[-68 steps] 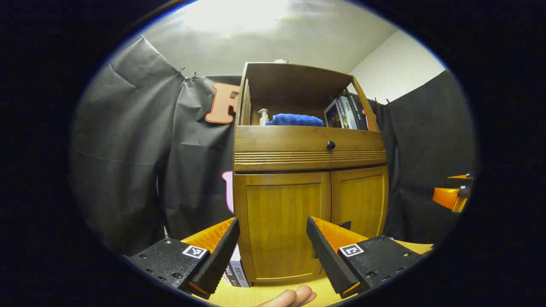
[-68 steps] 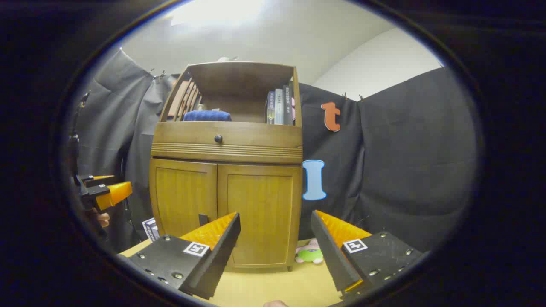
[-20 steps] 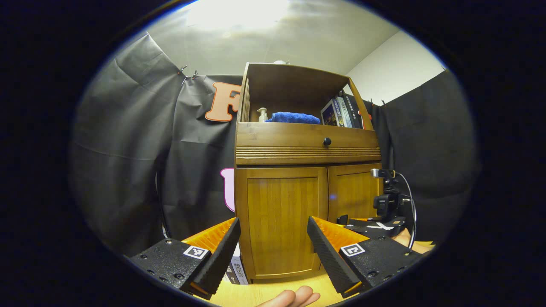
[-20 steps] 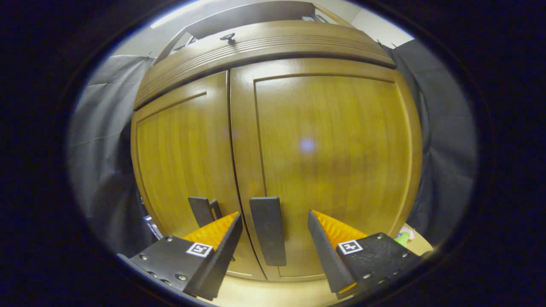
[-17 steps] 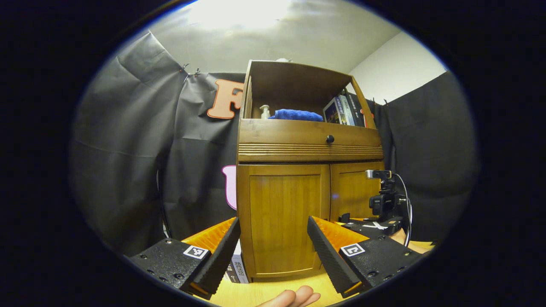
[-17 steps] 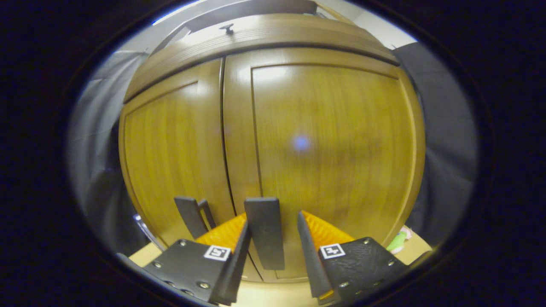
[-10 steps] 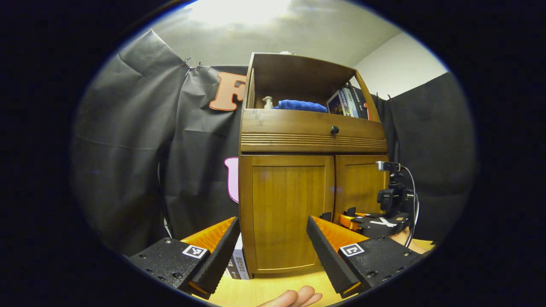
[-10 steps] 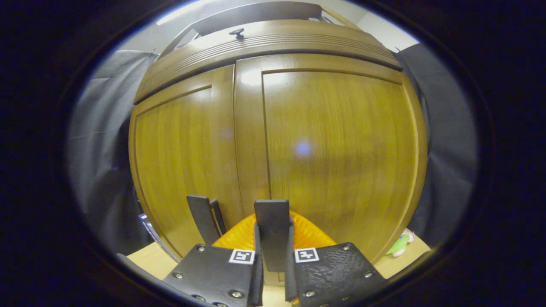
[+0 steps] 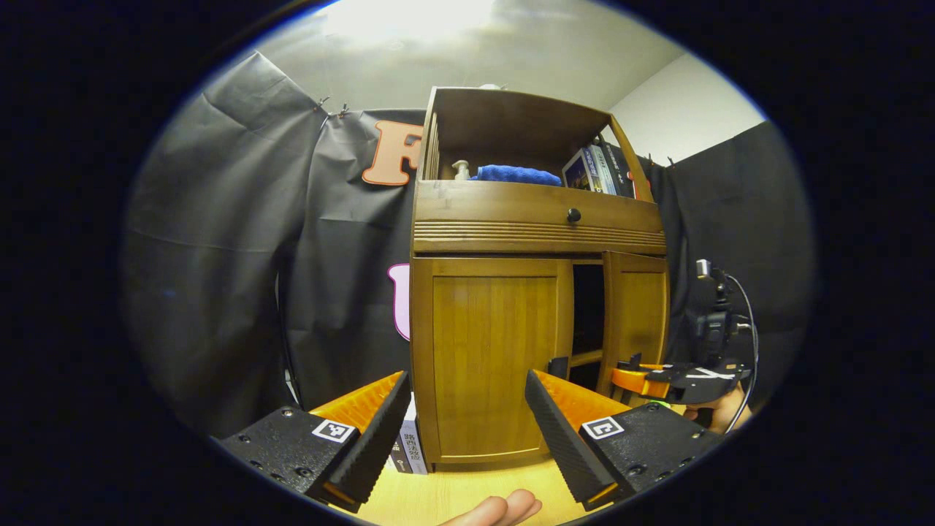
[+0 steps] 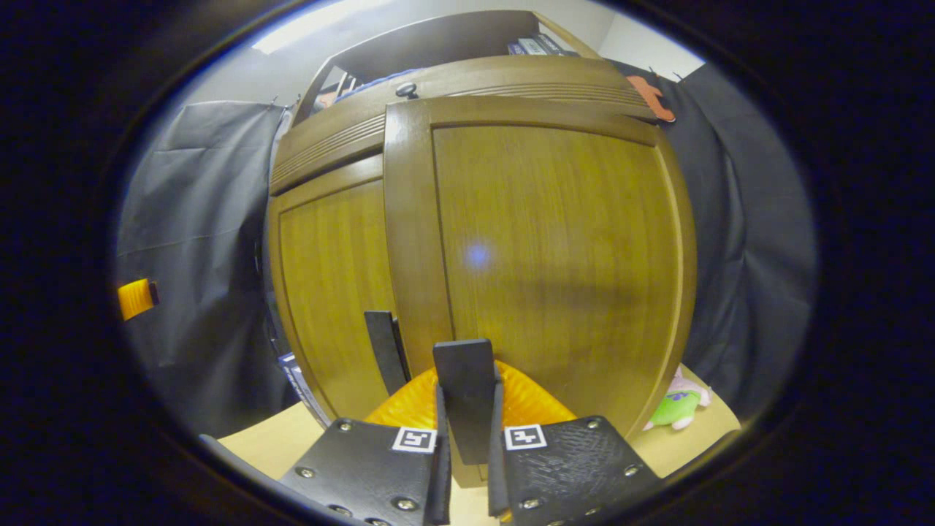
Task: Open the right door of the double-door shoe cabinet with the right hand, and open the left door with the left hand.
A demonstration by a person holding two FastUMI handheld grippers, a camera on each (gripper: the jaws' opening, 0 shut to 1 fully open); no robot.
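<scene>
Cabinet: the shoe cabinet (image 9: 537,292) stood on the yellow table (image 9: 453,497) against the booth's black cloth, and I logged it in both gripper views.

Right door: the right door (image 10: 540,263) was swung partly out from the frame; in the left gripper view a dark gap showed between it and the left door. I judged this step begun but not finished.

Right handle: the right door's handle (image 10: 464,394), a flat dark tab low on the door's inner edge, sat between my right gripper's fingers.

Right gripper: my right gripper (image 10: 464,467) was clamped on that handle, both fingers pressed against it.

Left door: the left door (image 9: 489,358) sat flush in the frame, not yet opened.

Left handle: the left door's handle (image 10: 381,351) stood free; nothing touched it.

Left gripper: my left gripper (image 9: 467,416) hung well short of the cabinet, jaws spread wide and holding nothing.

Interior: probably a shelf inside the gap, though it was too dark for me to be sure.

Remaining: swing the right door fully open, then bring the left gripper to its handle and pull.
</scene>
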